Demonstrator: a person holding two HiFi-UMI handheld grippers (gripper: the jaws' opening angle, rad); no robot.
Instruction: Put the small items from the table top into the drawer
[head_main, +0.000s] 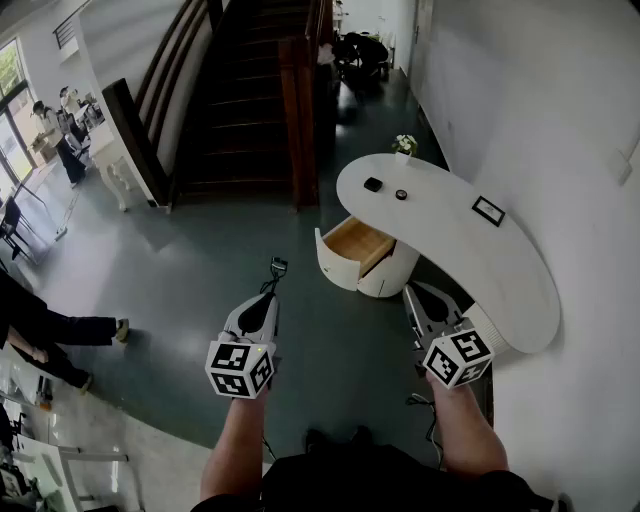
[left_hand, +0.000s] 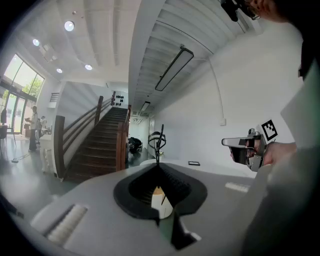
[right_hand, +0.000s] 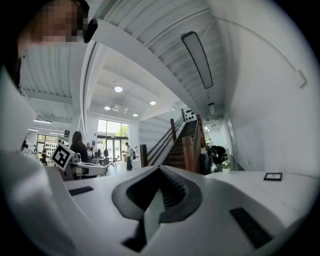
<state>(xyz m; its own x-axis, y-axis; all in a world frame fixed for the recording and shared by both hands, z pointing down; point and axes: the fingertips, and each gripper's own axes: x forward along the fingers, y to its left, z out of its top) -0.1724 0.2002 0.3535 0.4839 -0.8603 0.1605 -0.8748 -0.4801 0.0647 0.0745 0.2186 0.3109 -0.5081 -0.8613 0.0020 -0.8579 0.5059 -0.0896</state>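
Note:
The white curved table (head_main: 520, 275) stands at the right, and its drawer (head_main: 356, 246) is pulled open, showing a wooden inside. On the far end of the top lie a small black square item (head_main: 373, 184) and a small round item (head_main: 401, 194). A black frame (head_main: 488, 210) lies farther along the top. My left gripper (head_main: 277, 266) hangs over the floor, left of the drawer, shut and holding nothing. My right gripper (head_main: 412, 292) hovers by the table's near edge, just right of the drawer, its jaws together and empty. Both grippers are well short of the items.
A small flower pot (head_main: 404, 145) stands at the table's far tip. A wooden staircase (head_main: 240, 90) rises beyond it, and the white wall (head_main: 560, 110) runs along the right. People stand at the far left (head_main: 55, 135), and a person's leg (head_main: 60, 330) reaches in from the left.

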